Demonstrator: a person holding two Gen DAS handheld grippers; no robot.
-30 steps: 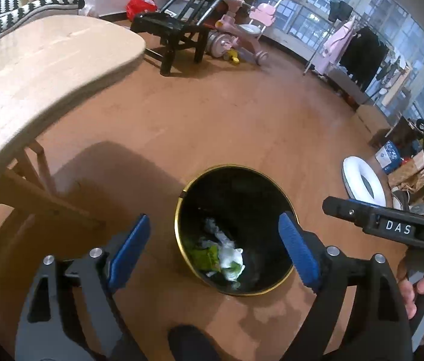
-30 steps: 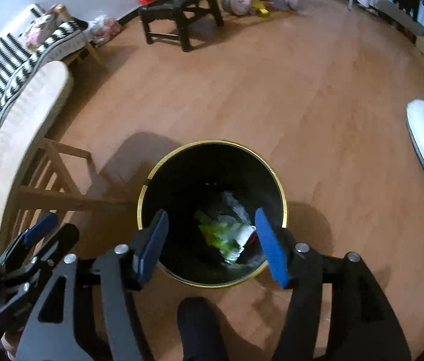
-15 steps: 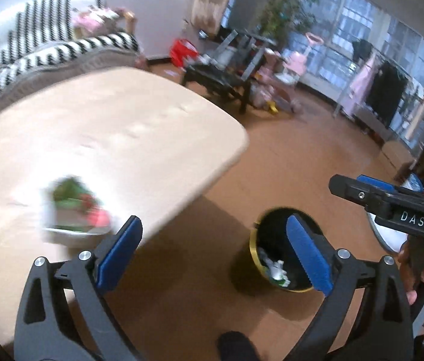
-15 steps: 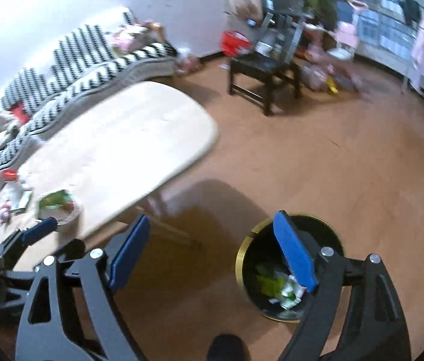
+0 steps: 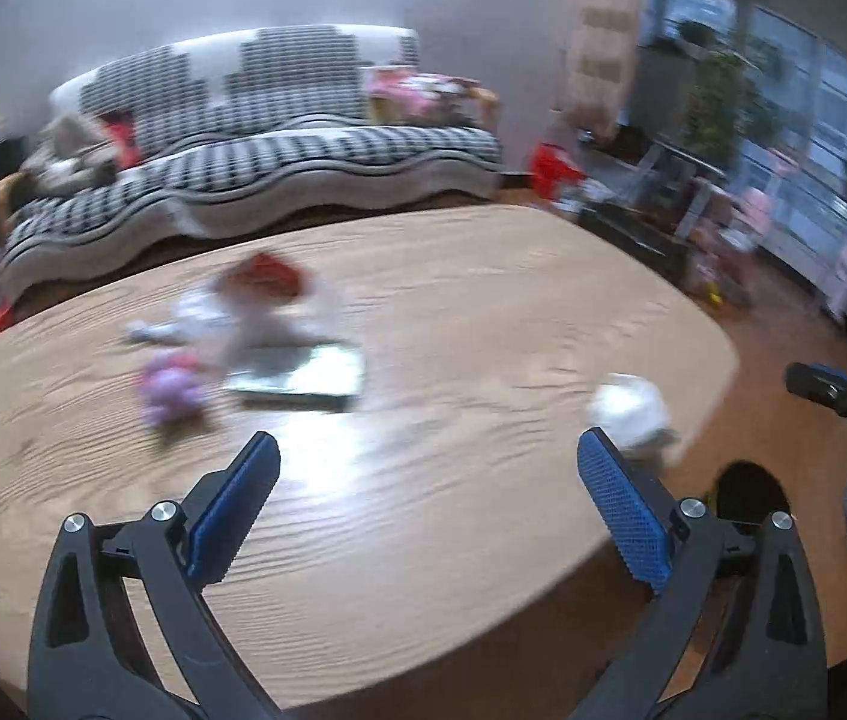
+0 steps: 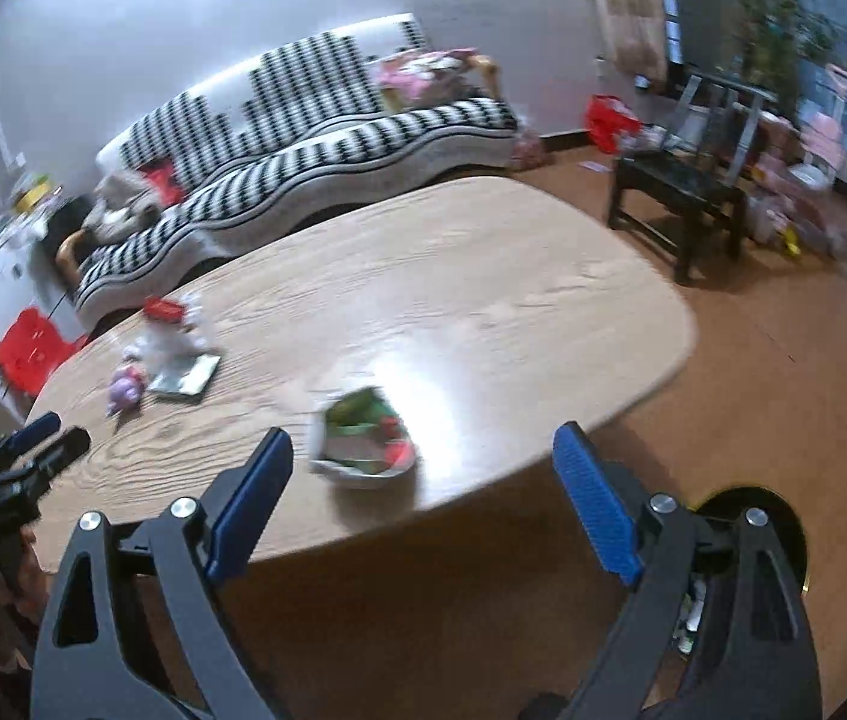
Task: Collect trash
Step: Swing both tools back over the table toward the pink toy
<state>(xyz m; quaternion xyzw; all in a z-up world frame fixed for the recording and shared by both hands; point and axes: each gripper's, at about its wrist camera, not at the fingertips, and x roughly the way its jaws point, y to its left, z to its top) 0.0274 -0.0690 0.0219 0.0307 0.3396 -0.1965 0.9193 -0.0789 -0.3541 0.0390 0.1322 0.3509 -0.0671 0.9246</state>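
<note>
My left gripper is open and empty above the wooden table. A blurred white crumpled wrapper lies by its right finger near the table edge. A purple lump, a silver flat packet and a white-and-red wrapper lie farther back. My right gripper is open and empty over the table's near edge, in front of a white bowl of green and red scraps. The black gold-rimmed bin stands on the floor at lower right, mostly hidden behind the right finger.
A black-and-white sofa runs behind the table. A black low bench, toys and a red bag stand at the right. A red stool is at the left. The left gripper also shows in the right wrist view.
Both grippers have swung up and left from above the bin to the table. The table's trash has come into view; the bin has dropped to the lower right.
</note>
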